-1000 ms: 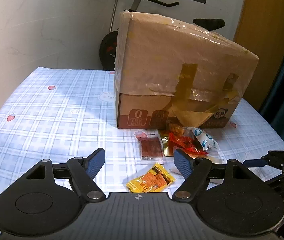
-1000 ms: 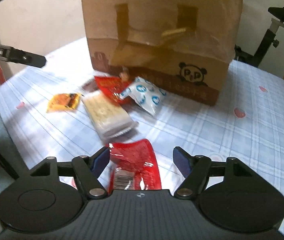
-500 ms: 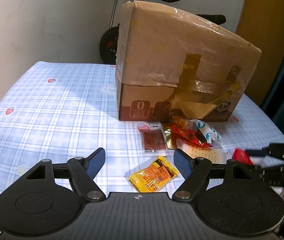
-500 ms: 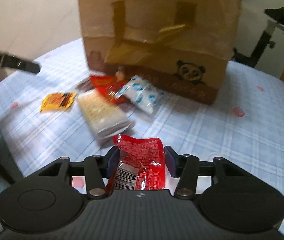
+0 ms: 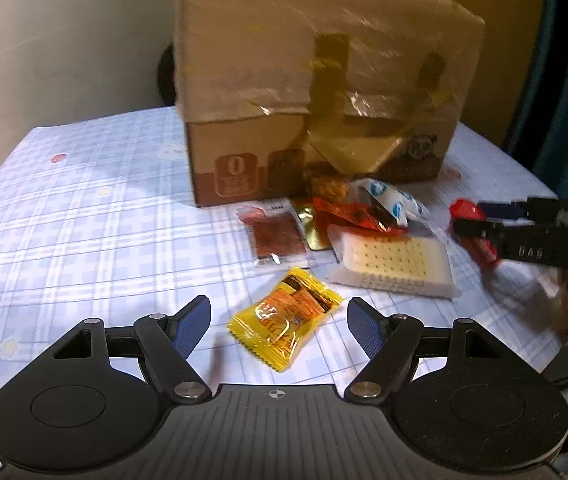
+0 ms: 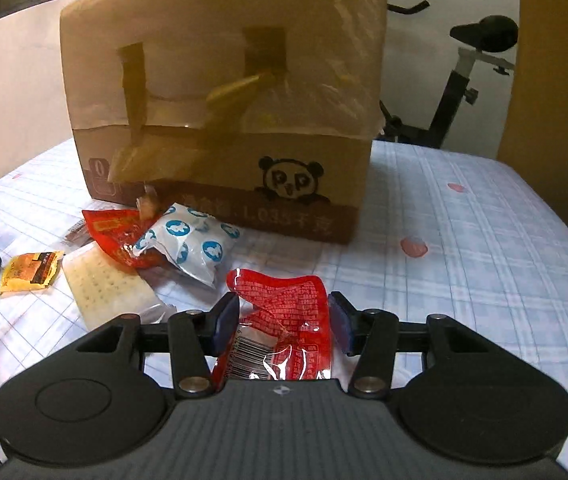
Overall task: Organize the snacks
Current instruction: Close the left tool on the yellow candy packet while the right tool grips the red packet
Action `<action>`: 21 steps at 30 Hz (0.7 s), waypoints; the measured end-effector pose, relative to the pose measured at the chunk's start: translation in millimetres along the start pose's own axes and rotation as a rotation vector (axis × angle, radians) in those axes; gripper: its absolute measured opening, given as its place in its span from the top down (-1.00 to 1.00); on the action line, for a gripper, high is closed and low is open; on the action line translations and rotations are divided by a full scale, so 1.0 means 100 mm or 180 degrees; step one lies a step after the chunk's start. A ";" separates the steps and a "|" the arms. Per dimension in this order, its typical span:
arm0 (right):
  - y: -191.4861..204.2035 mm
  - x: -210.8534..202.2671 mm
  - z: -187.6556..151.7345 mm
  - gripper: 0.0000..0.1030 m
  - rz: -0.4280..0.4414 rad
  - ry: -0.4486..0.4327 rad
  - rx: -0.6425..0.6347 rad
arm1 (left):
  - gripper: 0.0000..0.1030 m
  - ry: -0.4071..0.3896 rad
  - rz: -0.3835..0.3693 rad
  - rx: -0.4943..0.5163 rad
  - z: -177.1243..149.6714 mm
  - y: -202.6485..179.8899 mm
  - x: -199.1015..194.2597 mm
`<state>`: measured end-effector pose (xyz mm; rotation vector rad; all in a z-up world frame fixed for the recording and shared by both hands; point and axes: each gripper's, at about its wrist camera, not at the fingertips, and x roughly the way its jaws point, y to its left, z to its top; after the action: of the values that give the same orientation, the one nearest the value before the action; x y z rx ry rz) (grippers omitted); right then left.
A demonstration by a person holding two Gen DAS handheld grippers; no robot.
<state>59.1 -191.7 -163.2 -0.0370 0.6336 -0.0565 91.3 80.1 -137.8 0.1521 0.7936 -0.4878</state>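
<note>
Though clamped on the red packet [image 6: 280, 296] by both pads of the right gripper [image 6: 283, 314], jaws having just been closing onto its crumpled sides, held only slick, puffy film, in front of the cardboard box [image 6: 224, 80] and just beside the heap of snacks. Could have lost it to a sideways slide if swung fast, or burst it if squeezed harder. Kept the left gripper [image 5: 279, 322] empty, fingers wide apart, over the yellow packet [image 5: 285, 320] lying flat on the checked tablecloth [image 5: 84, 220]. Risked shoving that packet along rather than pinching it, given the flat lie and slippery wrapper. Might also have nudged the cracker pack [image 5: 395, 264] just beyond, or clashed with the other gripper near the same heap. Saw only taped, film-covered faces on the box, so could not tell any way in.
</note>
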 end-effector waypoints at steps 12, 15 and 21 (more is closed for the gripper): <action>-0.09 -0.03 -0.06 0.00 -0.0003 -0.0074 0.0226 | -0.51 0.0223 0.0103 0.0218 0.01 0.01 0.27; -0.11 -0.02 -0.06 0.00 0.0002 -0.0059 0.0276 | -0.51 0.0193 0.0097 0.0169 0.03 0.02 0.29; -0.09 -0.02 -0.06 0.00 0.0003 -0.0050 0.0235 | -0.49 0.0132 0.0243 -0.0050 0.09 0.09 0.36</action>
<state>53.5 -200.4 -166.6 0.0341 0.6153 -0.0786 123.1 71.8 -157.4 0.1777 0.8289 -0.4072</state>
